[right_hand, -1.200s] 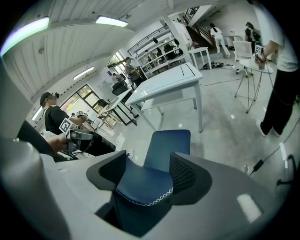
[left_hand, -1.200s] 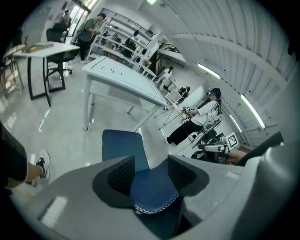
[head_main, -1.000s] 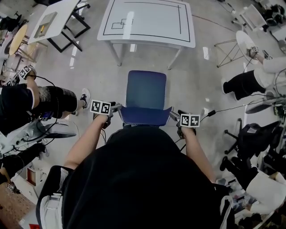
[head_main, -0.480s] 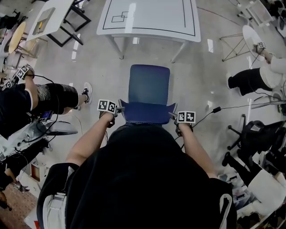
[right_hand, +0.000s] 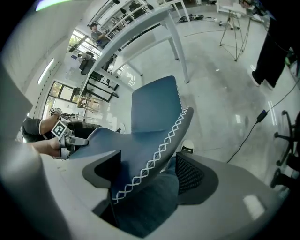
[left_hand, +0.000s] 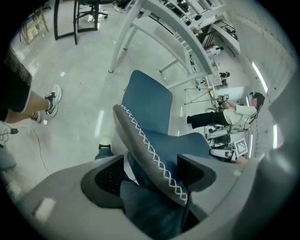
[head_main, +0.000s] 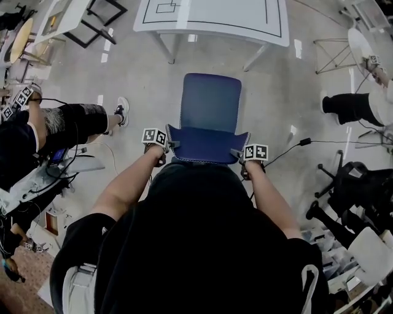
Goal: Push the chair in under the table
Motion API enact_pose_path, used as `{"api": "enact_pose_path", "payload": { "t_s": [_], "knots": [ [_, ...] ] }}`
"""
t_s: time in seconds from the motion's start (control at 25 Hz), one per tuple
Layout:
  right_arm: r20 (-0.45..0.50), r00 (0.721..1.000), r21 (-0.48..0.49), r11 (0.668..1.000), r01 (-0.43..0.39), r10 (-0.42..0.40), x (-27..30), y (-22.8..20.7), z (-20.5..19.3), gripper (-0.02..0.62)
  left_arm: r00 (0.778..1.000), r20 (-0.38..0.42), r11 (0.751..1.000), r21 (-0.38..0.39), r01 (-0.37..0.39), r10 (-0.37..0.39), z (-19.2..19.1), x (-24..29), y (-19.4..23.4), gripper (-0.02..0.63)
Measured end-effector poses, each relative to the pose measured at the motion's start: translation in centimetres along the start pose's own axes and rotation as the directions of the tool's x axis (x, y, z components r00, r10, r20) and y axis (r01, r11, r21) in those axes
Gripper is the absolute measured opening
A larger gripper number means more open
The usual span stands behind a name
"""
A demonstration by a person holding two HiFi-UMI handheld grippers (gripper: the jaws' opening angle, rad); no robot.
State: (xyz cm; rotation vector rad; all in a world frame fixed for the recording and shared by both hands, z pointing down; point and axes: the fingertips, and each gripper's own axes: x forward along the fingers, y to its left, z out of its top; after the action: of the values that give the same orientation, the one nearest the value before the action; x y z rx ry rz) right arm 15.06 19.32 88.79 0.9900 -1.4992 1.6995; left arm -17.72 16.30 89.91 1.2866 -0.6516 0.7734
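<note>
As the left gripper (head_main: 168, 146) straddles the chair (head_main: 209, 110) back's stitched edge at one top corner, jaws wide apart and not clamping, the right gripper (head_main: 237, 153) straddles the other corner, its jaws just opened out wide too. Chair's on the floor, seat pointing at the bench (head_main: 215, 18) ahead, not yet under it.

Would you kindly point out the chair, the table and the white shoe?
chair (head_main: 209, 101), head view, middle of the blue seat.
table (head_main: 215, 13), head view, bare white top.
white shoe (head_main: 121, 110), head view, its upper.
</note>
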Motion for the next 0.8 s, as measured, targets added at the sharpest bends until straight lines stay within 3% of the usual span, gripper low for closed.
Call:
{"api": "enact_pose_path", "payload": {
  "t_s": [0.2,0.44,0.8],
  "knots": [
    [-0.010,0.998,0.110,0.992,-0.056,0.058,1.6,0.2,-0.1,0.393,0.999,0.003,0.998,-0.052,0.042,-0.042,0.2,1.2,0.0,0.342],
    [-0.011,0.997,0.170,0.983,-0.071,0.074,3.2,0.2,-0.1,0.392,0.998,-0.018,0.996,-0.068,0.054,-0.055,0.2,2.9,-0.4,0.342],
    [-0.063,0.990,0.181,0.977,-0.114,0.127,4.2,1.0,0.2,0.394,0.996,-0.021,0.990,-0.117,0.080,-0.083,0.6,3.8,0.0,0.348]
  ]
}}
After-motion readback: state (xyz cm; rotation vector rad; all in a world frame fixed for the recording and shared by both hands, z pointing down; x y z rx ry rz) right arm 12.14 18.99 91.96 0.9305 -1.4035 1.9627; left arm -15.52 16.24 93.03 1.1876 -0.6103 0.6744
